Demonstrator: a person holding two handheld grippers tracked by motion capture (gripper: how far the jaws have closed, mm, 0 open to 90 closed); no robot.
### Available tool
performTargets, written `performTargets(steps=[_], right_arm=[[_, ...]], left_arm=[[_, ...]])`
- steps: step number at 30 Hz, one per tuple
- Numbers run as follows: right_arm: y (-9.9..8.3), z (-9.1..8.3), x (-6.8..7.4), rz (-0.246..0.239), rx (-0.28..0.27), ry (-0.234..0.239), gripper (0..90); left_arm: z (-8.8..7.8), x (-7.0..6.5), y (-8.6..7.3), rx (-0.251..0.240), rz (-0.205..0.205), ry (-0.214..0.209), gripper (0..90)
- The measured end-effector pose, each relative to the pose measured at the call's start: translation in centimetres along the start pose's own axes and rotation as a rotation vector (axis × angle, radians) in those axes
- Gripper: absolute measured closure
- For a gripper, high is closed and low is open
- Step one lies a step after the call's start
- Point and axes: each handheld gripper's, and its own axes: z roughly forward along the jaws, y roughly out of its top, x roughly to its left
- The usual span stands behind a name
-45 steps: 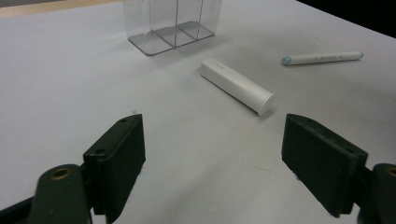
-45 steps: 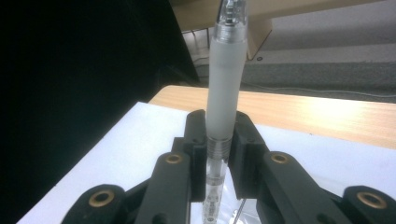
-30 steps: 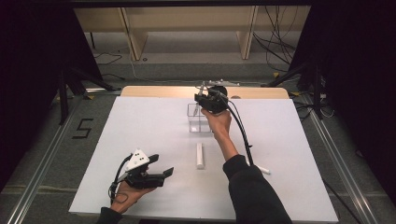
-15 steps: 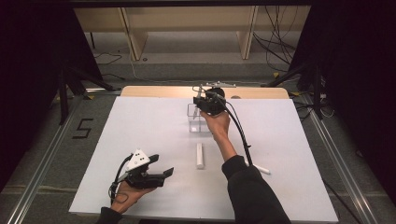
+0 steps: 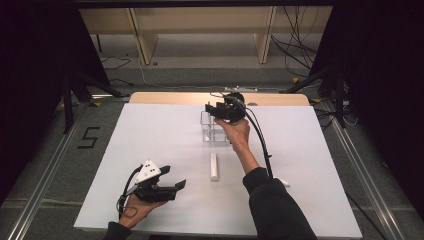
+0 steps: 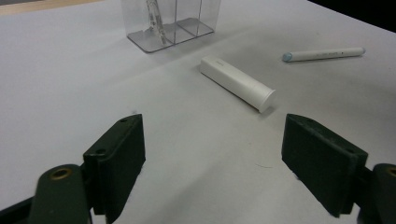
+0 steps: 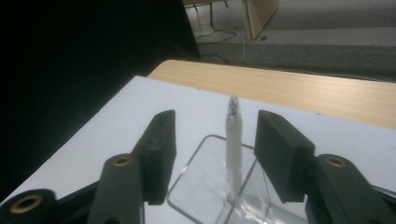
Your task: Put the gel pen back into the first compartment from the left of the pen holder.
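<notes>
Right gripper [image 5: 218,111], upper centre of the high view, is held over the clear plastic organiser [image 5: 211,131] on the white table [image 5: 150,135]. In the right gripper view its jaws stand apart on either side of a slim pen [image 7: 233,144] that stands upright in the organiser; neither jaw touches it, and it holds nothing. Left gripper [image 5: 172,187], lower left of the high view, rests low near the table's front edge, jaws spread wide and empty. Ahead of it, centre frame in the left gripper view, lies a white cylindrical tube [image 6: 238,83]; a white marker [image 6: 323,54] lies at upper right, well apart.
</notes>
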Motion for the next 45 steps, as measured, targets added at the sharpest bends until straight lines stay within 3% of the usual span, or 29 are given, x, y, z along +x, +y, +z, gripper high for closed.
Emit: performTargets(steps=[5,19,24,30,37,45], right_arm=[[0.1,-1.2,-0.2,-0.016,0.015,0.000,37.8],[-1.4,-4.4,-1.4,-0.045,0.039,0.043,33.5],[-1.7,-5.7,-1.7,-0.088,0.054,0.051,31.0],[-2.1,-7.2,-2.3,-0.098,0.059,0.073,28.6],[-3.0,-8.5,-2.3,-0.183,0.103,0.060,27.5],[-4.0,-10.1,-2.5,-0.225,0.118,0.060,27.2]], left_arm=[[0.0,0.0,0.0,0.004,0.002,0.001,21.1],[0.1,0.0,-0.1,0.005,-0.001,-0.001,21.1],[0.1,0.0,-0.1,0.008,-0.002,-0.001,20.8],[0.1,0.0,0.0,0.005,-0.005,0.000,20.1],[0.1,0.1,0.0,-0.002,-0.019,-0.004,18.9],[0.1,0.1,0.0,-0.003,-0.024,-0.009,17.9]])
